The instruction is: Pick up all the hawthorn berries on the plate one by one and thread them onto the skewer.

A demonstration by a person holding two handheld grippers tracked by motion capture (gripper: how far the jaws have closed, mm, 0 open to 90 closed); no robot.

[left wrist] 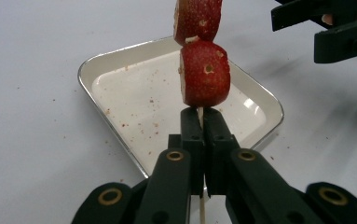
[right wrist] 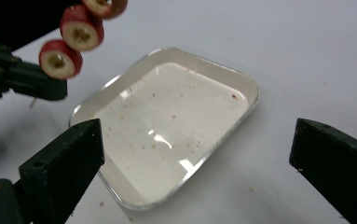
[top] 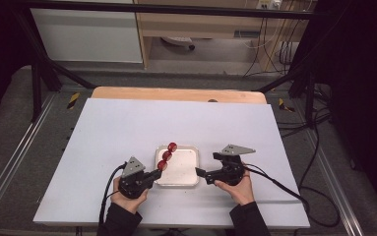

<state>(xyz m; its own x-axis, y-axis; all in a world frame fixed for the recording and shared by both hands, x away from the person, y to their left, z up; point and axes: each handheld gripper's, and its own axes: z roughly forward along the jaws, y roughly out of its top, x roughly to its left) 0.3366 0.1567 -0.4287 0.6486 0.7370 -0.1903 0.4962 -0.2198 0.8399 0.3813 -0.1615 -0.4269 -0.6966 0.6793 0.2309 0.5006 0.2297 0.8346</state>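
Note:
A thin wooden skewer (left wrist: 202,207) carries three red fruit slices (top: 167,155) with pale cut faces (right wrist: 80,32). My left gripper (left wrist: 199,119) is shut on the stick just below the lowest slice (left wrist: 204,72) and holds the skewer slanting over the left edge of a white square tray (top: 185,171). In the high view the left gripper (top: 156,174) sits at the tray's near left corner. My right gripper (top: 206,164) stands at the tray's right side, jaws wide open (right wrist: 195,135) with nothing between them. The tray (right wrist: 176,121) holds only red crumbs.
The tray lies near the front middle of a white table sheet (top: 127,128) over a wooden top (top: 176,93). Cables trail from both grippers toward the front edge. Black frame posts and floor cables stand beyond the table's sides.

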